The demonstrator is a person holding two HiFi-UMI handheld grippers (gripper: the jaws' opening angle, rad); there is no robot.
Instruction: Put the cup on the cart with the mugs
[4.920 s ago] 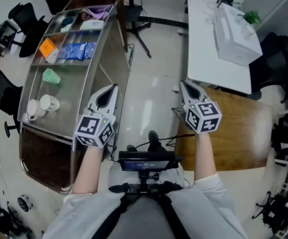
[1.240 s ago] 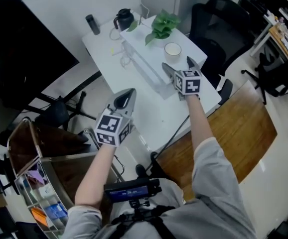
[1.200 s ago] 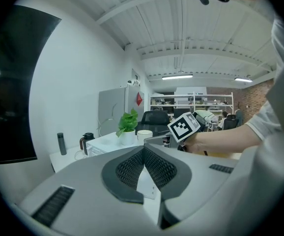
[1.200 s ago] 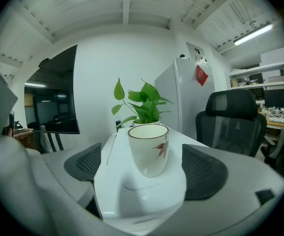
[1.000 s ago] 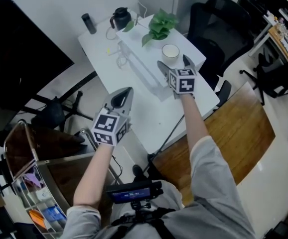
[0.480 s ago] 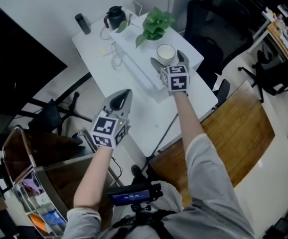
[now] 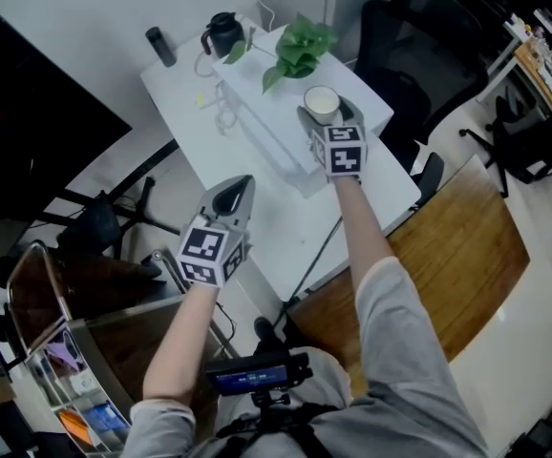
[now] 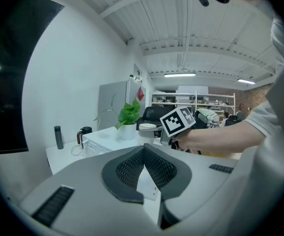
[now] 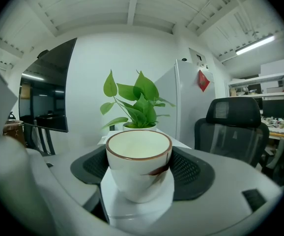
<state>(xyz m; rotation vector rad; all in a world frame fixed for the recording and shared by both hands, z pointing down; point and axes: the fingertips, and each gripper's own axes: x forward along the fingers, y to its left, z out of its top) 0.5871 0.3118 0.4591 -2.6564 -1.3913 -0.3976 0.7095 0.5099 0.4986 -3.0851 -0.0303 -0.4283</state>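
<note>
Two grippers are out over a white desk. The right gripper reaches to the desk's edge beside a black office chair, where the cup stands upright on the end of a long white box. The cup is white with a brown rim and sits squarely between the jaws. These have just been closing, and their dark pads now lie against its two sides. The cup's base is still flat on the box.

Just past the cup, on the same end of the box, stands a green potted plant. At the desk's far corner by the wall are a dark kettle and a black bottle.

The left gripper is empty, its jaws together, and hangs above the desk's opposite long edge, well apart from the cup. The cart is well apart from the desk, low at the left of the head view, beside the person's left arm.
</note>
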